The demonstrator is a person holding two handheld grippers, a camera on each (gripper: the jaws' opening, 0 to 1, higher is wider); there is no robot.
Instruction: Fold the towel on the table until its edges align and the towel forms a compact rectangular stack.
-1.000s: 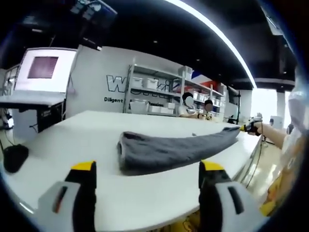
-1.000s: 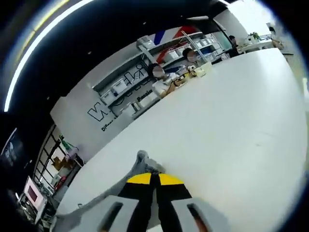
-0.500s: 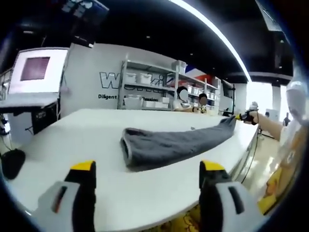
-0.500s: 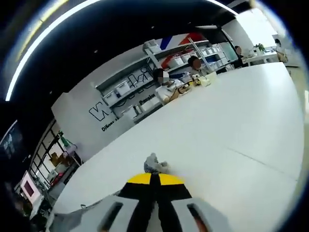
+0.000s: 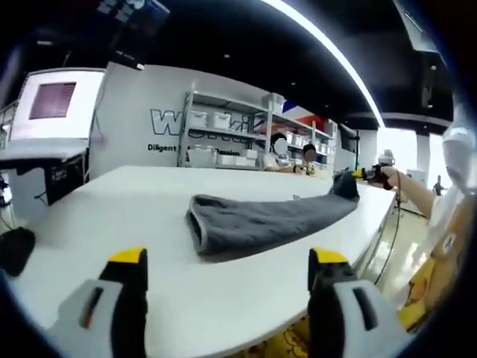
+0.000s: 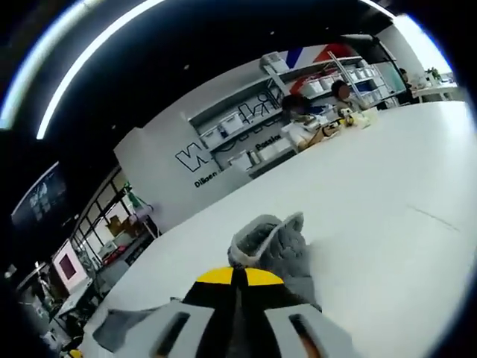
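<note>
Towel (image 5: 261,224) lengthwise, right gripper (image 6: 238,277) pinching corner

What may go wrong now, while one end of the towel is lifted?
1. The right gripper pinches only a small bunch of the towel, so it may slip out.
2. The left gripper is open and apart from the towel, so the free end may drag and the edges misalign.
3. The towel lies near the table edge; it may slide off.

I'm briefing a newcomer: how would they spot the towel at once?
Look at the big white table. The towel is the long dark grey cloth lying across it, one end lifted by the right gripper. Nothing else on the table is grey or soft.
</note>
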